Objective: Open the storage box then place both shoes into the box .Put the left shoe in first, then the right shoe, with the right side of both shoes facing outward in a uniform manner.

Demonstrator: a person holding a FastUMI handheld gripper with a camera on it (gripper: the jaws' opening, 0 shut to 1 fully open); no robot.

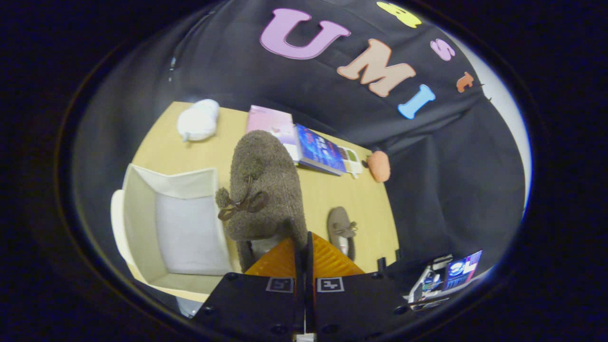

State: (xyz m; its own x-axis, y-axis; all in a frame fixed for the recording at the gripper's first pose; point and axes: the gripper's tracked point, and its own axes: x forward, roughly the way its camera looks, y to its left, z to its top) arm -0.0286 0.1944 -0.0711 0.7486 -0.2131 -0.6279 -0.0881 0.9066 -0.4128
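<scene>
My gripper is shut on the heel rim of a brown fuzzy shoe with a bow, which hangs above the wooden table, toe pointing away. Left of the held shoe stands the white storage box, open, its inside bare as far as I can see. The second brown shoe lies on the table just right of the fingers, sole down.
At the table's far side lie a white plush toy, a pink book, a blue book and an orange soft ball. Small packets sit off the table's near right corner.
</scene>
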